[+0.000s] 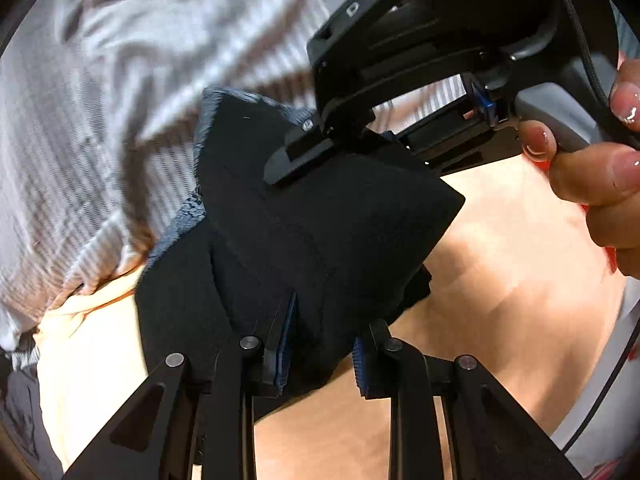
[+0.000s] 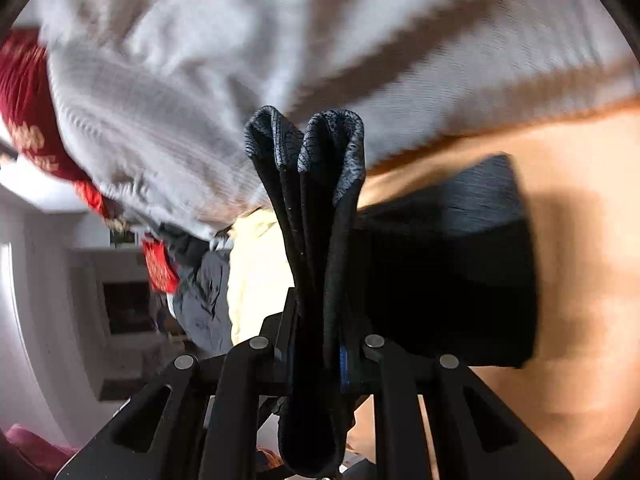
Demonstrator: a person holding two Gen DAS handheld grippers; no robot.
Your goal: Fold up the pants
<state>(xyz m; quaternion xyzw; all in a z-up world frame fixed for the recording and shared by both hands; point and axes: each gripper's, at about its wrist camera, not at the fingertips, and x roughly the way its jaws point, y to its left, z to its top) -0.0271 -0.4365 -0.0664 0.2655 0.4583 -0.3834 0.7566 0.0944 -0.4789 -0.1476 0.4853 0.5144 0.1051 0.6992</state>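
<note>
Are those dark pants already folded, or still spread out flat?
Folded: the dark fabric pants show several stacked layers pinched in the right gripper, doubled edges sticking up.

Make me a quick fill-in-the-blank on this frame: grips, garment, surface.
1. The folded pants are pinched in the jaws of the ____ gripper.
2. The main colour of the pants is ____.
3. In the left wrist view, the jaws of the left gripper stand ____, with pants fabric between them.
4. The striped cloth behind the pants is grey and ____.

Missing words: right; black; apart; white
</note>
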